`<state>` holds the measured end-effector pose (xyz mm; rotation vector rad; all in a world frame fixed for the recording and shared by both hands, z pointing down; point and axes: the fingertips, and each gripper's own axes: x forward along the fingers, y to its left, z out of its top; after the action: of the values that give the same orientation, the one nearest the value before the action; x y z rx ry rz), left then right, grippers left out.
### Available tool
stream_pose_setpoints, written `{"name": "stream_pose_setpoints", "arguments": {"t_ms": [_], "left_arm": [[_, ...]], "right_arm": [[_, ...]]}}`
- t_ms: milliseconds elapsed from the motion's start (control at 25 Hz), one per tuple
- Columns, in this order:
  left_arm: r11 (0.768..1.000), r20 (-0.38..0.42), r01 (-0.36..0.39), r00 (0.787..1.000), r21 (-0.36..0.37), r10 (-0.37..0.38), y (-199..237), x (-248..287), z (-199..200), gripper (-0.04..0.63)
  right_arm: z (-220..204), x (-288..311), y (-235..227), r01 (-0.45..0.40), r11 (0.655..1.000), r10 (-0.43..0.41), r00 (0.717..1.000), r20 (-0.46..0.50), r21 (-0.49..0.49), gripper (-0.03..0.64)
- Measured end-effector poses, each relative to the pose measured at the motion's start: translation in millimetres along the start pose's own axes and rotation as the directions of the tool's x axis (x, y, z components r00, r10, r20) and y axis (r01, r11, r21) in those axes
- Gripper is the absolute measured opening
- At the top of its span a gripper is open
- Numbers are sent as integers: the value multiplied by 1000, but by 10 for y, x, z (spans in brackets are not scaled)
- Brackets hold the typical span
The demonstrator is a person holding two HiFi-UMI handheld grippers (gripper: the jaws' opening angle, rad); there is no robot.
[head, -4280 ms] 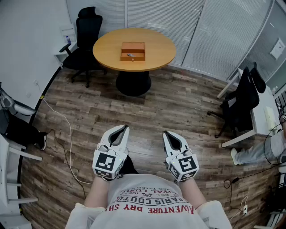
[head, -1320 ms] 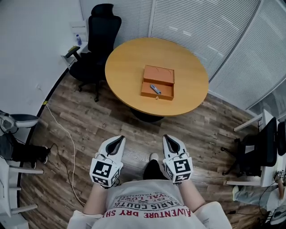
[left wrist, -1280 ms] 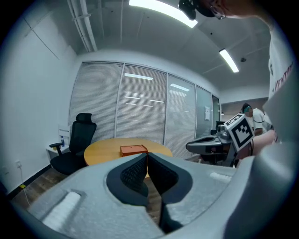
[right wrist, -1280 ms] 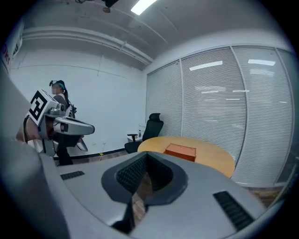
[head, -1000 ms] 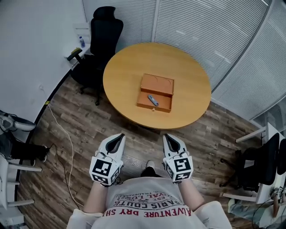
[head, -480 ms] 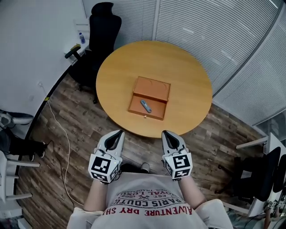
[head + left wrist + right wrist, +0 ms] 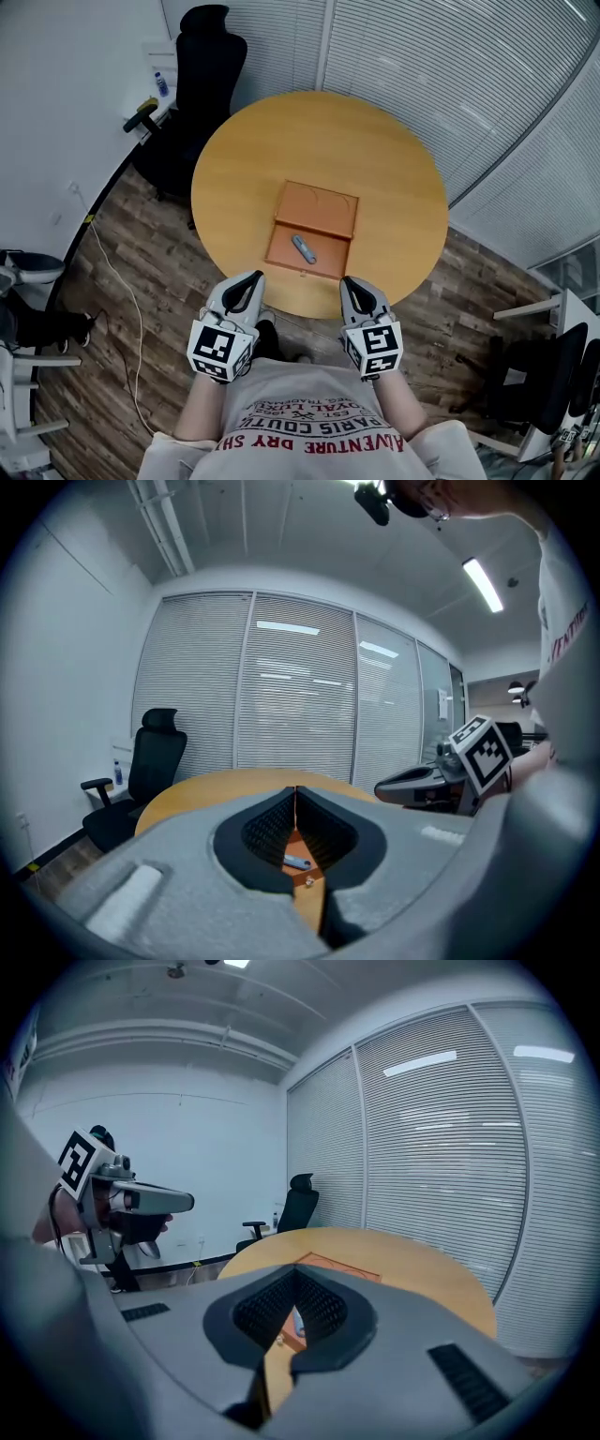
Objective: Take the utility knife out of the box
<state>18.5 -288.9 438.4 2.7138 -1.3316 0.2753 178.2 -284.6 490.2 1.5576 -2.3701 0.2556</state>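
An orange box (image 7: 319,208) lies open in the middle of the round wooden table (image 7: 375,159). The grey utility knife (image 7: 302,248) rests in the box's near tray. My left gripper (image 7: 255,277) and right gripper (image 7: 349,280) hover side by side over the table's near edge, a short way before the box. Both are shut with nothing between their jaws. In the left gripper view the knife (image 7: 295,862) shows through the hollow behind the closed left gripper tips (image 7: 296,789). The right gripper view looks past the shut right gripper (image 7: 296,1267) at the box (image 7: 337,1267).
A black office chair (image 7: 202,56) stands at the table's far left, beside a small shelf with a bottle (image 7: 155,82). White blinds line the far wall. A cable (image 7: 112,281) runs along the wooden floor at left. Another dark chair (image 7: 525,375) is at right.
The person has walked up to the table. The table and box now sit closer, and both grippers have come to the table's near edge, still shut.
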Motion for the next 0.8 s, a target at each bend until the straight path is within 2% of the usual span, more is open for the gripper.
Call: {"name": "stream_pose_setpoints", "arguments": {"t_ms": [280,520,600,720,760,800], "left_arm": [[998,28,61,998,15,-61,560,568,165,11],[992,17,122,992,43,-123,852,912,103,11],[990,8,135,991,42,-136,917,999,40,11],[989,-17,144,989,24,-144,966,1102,-82,11],[989,-22,146,989,21,-146,980,1132,-101,11],[989,-24,149,989,19,-148,1001,1155,-110,11]], "right_arm": [[112,772,-51,-21,1000,21,997,-71,-4,8],[-189,1428,-34,-45,999,42,978,-204,-13,8],[-382,1600,-26,-57,998,52,960,-274,-13,8],[-697,1748,-7,-94,996,88,917,-390,4,22],[-799,1790,7,-111,994,106,899,-425,11,89],[-891,1835,28,-127,992,120,882,-455,16,124]]}}
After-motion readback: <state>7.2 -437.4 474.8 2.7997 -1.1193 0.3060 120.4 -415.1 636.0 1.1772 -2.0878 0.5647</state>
